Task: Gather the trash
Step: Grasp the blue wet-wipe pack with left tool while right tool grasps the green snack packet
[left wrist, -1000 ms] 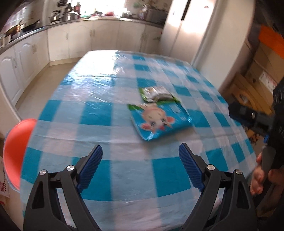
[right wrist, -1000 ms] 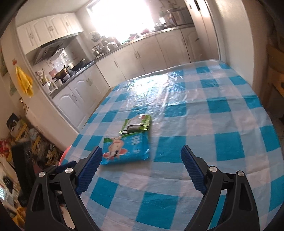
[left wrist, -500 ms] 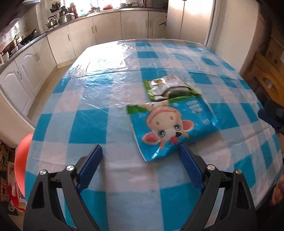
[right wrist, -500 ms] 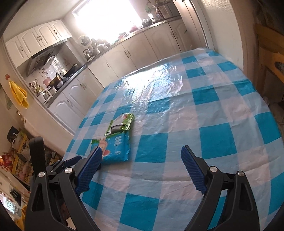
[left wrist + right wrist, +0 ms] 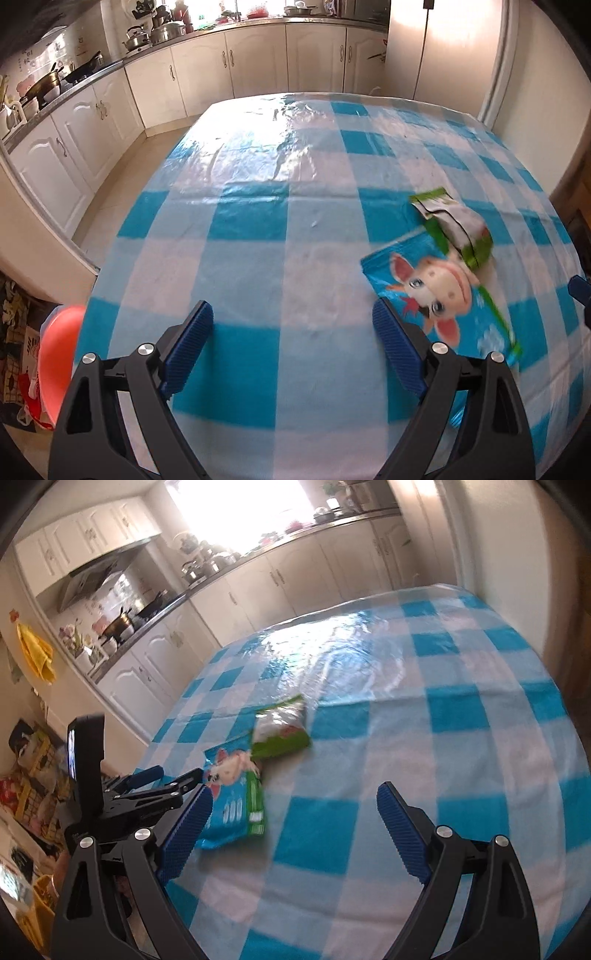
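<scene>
A flat blue snack bag with a cartoon cow (image 5: 439, 291) (image 5: 232, 794) lies on the blue-and-white checked tablecloth (image 5: 258, 258) (image 5: 406, 738). A smaller green and white wrapper (image 5: 458, 225) (image 5: 282, 729) rests partly on its far end. My left gripper (image 5: 291, 343) is open above the cloth, the blue bag just beyond its right finger (image 5: 395, 350). My right gripper (image 5: 293, 819) is open too, with the blue bag by its left finger (image 5: 184, 830). The left gripper (image 5: 162, 786) shows at the left of the right wrist view.
White kitchen cabinets (image 5: 258, 62) and a counter with pots (image 5: 155, 33) run behind the table. A red chair seat (image 5: 59, 354) stands by the table's near left corner. Clutter sits on the floor at the left (image 5: 33, 760). A wall (image 5: 535, 92) bounds the right.
The left wrist view has swung left, so the bags slid from centre to its right side. In the right wrist view the bags have come nearer and the left gripper has entered at the left.
</scene>
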The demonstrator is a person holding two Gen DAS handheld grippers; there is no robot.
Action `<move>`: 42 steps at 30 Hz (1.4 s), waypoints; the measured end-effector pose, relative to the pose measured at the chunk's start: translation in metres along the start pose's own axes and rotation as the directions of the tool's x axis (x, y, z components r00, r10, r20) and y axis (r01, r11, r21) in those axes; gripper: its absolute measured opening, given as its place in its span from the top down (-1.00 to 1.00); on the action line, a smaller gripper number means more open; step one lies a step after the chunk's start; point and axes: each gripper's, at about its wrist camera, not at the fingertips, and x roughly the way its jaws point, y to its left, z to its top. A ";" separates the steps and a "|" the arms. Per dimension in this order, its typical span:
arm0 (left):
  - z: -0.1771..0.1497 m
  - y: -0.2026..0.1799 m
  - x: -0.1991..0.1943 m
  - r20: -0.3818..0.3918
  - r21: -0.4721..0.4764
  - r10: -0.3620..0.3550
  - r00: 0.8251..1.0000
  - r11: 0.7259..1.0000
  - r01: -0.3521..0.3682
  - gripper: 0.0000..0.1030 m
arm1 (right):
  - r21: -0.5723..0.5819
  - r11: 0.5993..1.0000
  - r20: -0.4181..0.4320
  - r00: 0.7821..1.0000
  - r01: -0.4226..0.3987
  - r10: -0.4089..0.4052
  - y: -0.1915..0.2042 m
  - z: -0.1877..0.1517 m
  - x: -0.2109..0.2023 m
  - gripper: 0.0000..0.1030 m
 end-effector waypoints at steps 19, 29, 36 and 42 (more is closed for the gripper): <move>-0.044 -0.019 -0.059 0.054 0.056 -0.244 0.968 0.969 0.241 -0.72 | -0.174 0.982 -0.116 0.988 0.077 -0.098 0.027 0.045 0.104 -0.27; -0.047 -0.050 -0.049 0.023 0.081 -0.300 0.954 0.951 0.298 -0.72 | -0.221 0.969 -0.093 0.987 0.111 -0.134 0.024 0.044 0.105 0.06; -0.038 -0.070 -0.040 0.026 0.091 -0.266 0.964 0.961 0.263 -0.72 | -0.097 0.991 -0.072 0.993 0.087 -0.094 -0.007 0.043 0.085 0.15; -0.028 -0.084 -0.027 0.005 0.072 -0.198 0.980 0.978 0.197 -0.72 | -0.020 0.997 -0.053 0.995 0.080 -0.081 -0.028 0.038 0.067 0.16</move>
